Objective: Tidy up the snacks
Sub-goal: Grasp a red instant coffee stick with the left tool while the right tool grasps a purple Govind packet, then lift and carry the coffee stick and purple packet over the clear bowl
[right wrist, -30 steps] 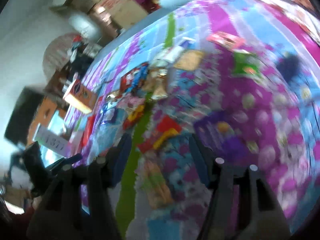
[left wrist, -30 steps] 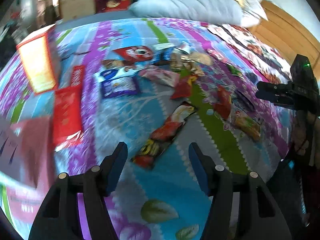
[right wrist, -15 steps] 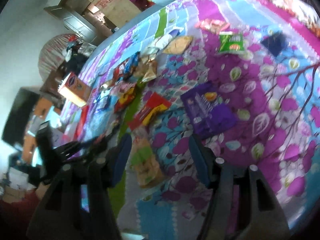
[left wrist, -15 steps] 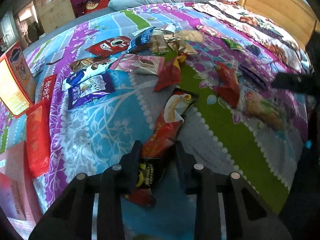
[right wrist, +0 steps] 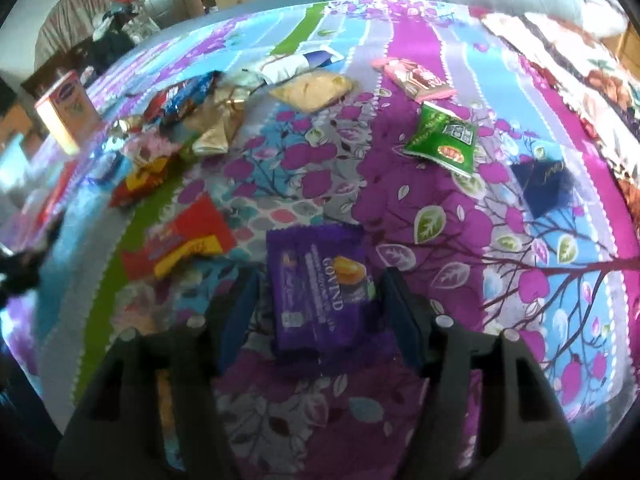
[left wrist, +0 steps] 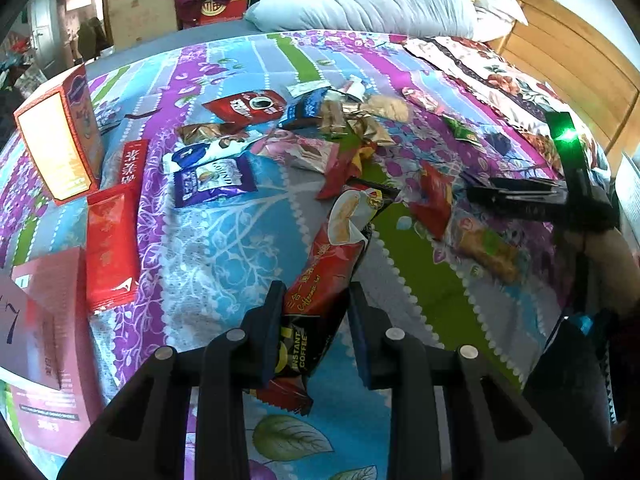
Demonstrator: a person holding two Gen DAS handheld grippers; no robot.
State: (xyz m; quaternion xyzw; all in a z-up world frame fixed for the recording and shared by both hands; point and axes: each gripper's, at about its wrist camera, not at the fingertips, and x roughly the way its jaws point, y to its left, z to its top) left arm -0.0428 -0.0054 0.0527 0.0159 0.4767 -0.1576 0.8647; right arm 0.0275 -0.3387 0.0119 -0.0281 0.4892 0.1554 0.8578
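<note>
Left wrist view: a bedroom's floral bedspread [left wrist: 224, 240]; the left gripper [left wrist: 316, 300] has just closed, clamping the coffee sachet [left wrist: 324, 272]; the right gripper [right wrist: 316, 292] has just been opening, its jaws straddling the purple packet [right wrist: 316, 284] untouched.

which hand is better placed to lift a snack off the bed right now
Left. The left gripper has closed on the instant coffee packet, pads pressing it. The right gripper only straddles the purple packet, jaws clear of it.

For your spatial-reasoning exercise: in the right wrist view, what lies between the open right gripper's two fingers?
The purple packet lies flat on the bedspread between the right gripper fingers, with a gap on each side. Right wrist view.
</note>
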